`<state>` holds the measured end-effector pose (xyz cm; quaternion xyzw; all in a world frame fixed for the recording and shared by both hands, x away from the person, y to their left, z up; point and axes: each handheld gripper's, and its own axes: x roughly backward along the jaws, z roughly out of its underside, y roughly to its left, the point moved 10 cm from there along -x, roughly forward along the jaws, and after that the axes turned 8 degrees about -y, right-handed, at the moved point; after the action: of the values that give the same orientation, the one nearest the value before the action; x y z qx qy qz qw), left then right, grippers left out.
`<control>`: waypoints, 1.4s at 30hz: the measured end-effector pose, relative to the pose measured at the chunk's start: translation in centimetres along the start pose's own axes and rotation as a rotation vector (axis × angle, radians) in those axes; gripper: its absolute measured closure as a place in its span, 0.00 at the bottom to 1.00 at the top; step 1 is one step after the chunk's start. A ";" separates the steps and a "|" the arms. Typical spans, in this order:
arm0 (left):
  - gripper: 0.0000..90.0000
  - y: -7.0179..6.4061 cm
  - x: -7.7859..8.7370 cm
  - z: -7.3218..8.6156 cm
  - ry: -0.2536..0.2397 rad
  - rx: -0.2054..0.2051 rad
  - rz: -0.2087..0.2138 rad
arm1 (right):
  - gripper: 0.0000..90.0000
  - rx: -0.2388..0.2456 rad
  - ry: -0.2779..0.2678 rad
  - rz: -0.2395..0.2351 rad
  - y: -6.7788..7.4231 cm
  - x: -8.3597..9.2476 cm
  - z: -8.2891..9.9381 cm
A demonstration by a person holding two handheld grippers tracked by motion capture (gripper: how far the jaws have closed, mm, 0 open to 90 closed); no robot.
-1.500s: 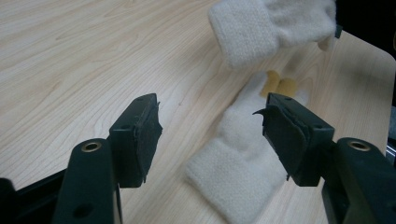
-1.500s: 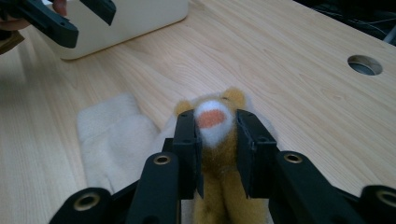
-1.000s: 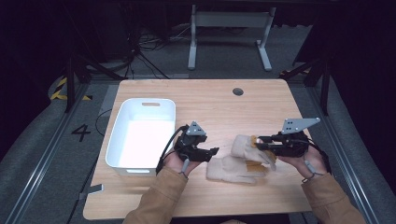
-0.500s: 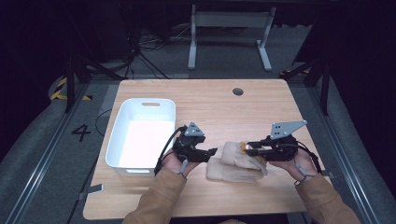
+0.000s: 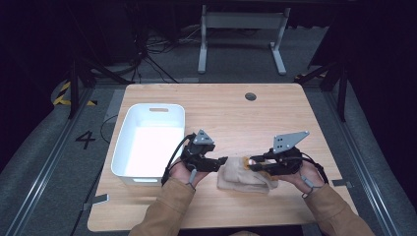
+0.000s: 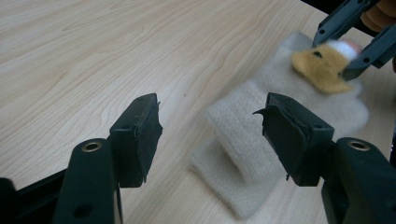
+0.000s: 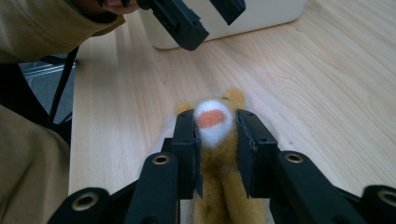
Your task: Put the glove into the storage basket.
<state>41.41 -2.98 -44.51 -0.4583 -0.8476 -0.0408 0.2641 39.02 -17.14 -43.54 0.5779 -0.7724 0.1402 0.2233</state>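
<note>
Squeezing the plush toy (image 7: 214, 122), the right gripper (image 7: 215, 140) hovers over the cloth (image 5: 243, 179).

left tool (image 5: 223, 161) jaws apart, right tool (image 5: 252, 162) clamped — level

A pale wooden table top (image 5: 231, 115) is marked by a fine light-brown grain, and a small dark round hole (image 5: 250, 96) is seen near its far edge. A plain white rectangular plastic tub (image 5: 147, 142) is set on it, without any pattern. A cream-coloured fleecy folded cloth (image 6: 261, 140) is shown in an even off-white tone. A golden-yellow plush toy (image 7: 212, 140) is given a white muzzle with an orange patch. Both grippers, the left gripper (image 5: 223, 161) and the right gripper (image 5: 248, 162), are finished in matt black with grey plates on top. The sleeves (image 5: 164, 209) are coloured tan.
</note>
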 end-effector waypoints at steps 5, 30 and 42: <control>0.41 0.0 0.0 0.0 0.000 0.001 -0.001 | 0.78 0.005 0.021 -0.021 0.2 -1.0 0.7; 0.36 -1.3 -1.7 1.1 0.089 -0.074 0.054 | 0.75 0.003 0.180 -0.010 -1.0 -2.9 4.9; 0.07 -2.5 -2.9 1.4 0.130 -0.086 0.134 | 0.52 -0.043 0.055 0.059 -1.8 -0.6 3.1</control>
<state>40.09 -6.15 -46.72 -0.5211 -0.7937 -0.0891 0.3008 40.30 -18.62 -46.65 0.5457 -0.7856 0.1460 0.2525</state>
